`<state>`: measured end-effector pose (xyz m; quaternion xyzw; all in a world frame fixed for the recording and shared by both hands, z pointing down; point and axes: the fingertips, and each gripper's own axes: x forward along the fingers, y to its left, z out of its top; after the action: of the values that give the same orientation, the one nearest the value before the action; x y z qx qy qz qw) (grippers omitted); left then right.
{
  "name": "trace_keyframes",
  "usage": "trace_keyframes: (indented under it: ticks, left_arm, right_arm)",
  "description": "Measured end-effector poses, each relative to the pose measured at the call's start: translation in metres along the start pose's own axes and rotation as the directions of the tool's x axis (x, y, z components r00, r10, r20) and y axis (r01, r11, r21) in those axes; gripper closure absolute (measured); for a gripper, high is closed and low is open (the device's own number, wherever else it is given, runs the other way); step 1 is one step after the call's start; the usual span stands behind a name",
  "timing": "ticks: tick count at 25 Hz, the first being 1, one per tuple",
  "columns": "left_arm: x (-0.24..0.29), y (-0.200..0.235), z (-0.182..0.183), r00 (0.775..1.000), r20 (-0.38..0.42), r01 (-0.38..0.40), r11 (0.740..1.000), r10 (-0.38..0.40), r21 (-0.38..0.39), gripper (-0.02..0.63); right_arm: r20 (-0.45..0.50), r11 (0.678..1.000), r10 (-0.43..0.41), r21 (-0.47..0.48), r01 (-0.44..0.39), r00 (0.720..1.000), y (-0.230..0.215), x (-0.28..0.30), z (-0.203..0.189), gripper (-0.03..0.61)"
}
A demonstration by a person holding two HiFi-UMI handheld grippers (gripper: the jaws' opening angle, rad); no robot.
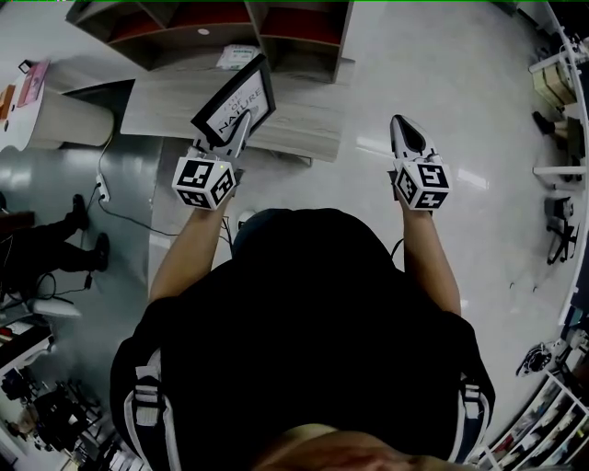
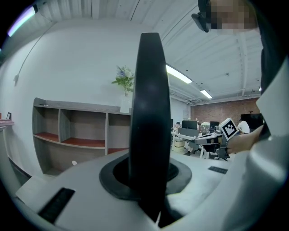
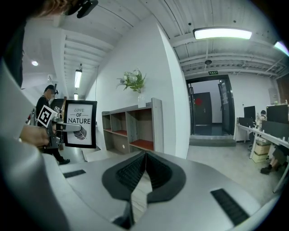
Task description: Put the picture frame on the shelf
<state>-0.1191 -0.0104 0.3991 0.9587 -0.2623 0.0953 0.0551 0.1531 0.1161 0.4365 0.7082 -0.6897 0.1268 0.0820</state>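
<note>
**Frame in hand, shelf not yet reached**

The left gripper (image 1: pixel 237 131) has its jaws closed tight on the lower edge of the picture frame (image 1: pixel 235 99). In the left gripper view the dark edge of the frame stands upright between the two jaws and fills the middle. The frame is in the air, not resting on anything, and the right gripper view shows its printed face from the side. The right gripper (image 1: pixel 403 124) holds nothing. Its jaws meet at the tips, with only floor seen through the small gap below them. It is well apart from the frame.

Ahead of both grippers lies a low wooden platform (image 1: pixel 304 124), and behind it stands the shelf (image 1: pixel 212 28) – open compartments with red-brown boards, and a vase of flowers (image 3: pixel 134 82) on top.

In my judgement the first part is done, because the frame is picked up and firmly gripped. What is left is the larger part – to bring the frame to the shelf, set it down so that it stands, and open the jaws. Which compartment is meant, I cannot tell.
</note>
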Motion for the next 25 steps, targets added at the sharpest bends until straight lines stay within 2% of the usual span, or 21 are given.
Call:
trace_keyframes:
  ticks: [11, 15, 25]
  left_arm:
    - [0.017, -0.025, 0.0, 0.999, 0.021, -0.028, 0.999, 0.029, -0.036, 0.534]
    - [0.024, -0.032, 0.003, 0.999, 0.022, -0.027, 0.999, 0.027, -0.018, 0.534]
    - [0.038, -0.027, 0.002, 0.999, 0.023, -0.035, 0.999, 0.036, -0.04, 0.534]
  right_arm:
    - [-0.026, 0.998, 0.039, -0.042, -0.04, 0.999, -0.019, -0.019, -0.011, 0.566]
    - [-0.041, 0.998, 0.042, -0.038, -0.044, 0.998, -0.028, -0.025, -0.012, 0.566]
    - [-0.019, 0.997, 0.06, -0.037, -0.06, 0.998, -0.028, -0.015, 0.001, 0.566]
